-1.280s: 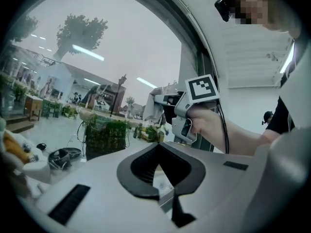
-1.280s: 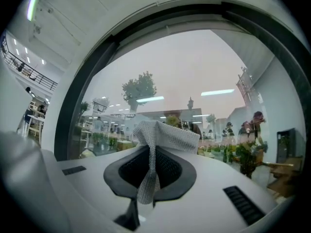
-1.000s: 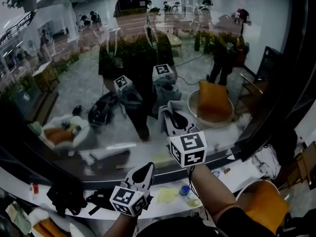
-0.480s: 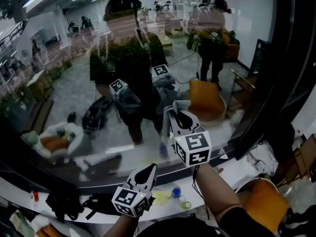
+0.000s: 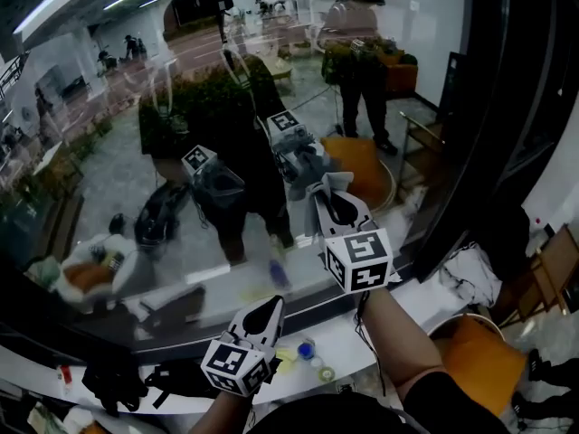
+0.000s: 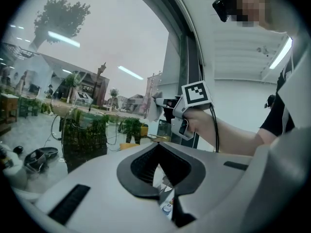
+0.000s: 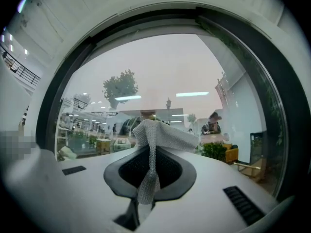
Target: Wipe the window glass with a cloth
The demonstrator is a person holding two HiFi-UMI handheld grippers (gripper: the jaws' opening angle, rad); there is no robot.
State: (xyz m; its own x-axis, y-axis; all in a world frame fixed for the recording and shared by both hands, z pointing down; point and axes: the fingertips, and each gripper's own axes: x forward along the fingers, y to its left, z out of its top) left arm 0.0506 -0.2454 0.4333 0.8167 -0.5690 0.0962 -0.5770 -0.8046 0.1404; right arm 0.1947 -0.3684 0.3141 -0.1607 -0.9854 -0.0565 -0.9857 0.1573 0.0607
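The window glass (image 5: 136,89) fills the head view and carries reflections of the room and of a person. My right gripper (image 5: 331,193) is raised to the pane and shut on a grey mesh cloth (image 5: 327,181), whose tip almost meets its own reflection. In the right gripper view the cloth (image 7: 163,135) is pinched between the jaws and spreads out above them toward the glass (image 7: 160,67). Lower, over the sill, my left gripper (image 5: 268,311) is shut with nothing in it. The left gripper view shows the right gripper (image 6: 167,108) and the cloth (image 6: 151,111) at the pane.
A white sill (image 5: 362,328) runs below the glass with a blue cap (image 5: 306,349), a yellow rag (image 5: 284,355) and a black object (image 5: 113,375) on it. A dark window frame (image 5: 475,125) stands at the right. An orange chair (image 5: 475,351) sits low on the right.
The right gripper has shifted a little up and to the right along the glass with the cloth. The head view has turned, so the reflections slid. The left gripper stays low.
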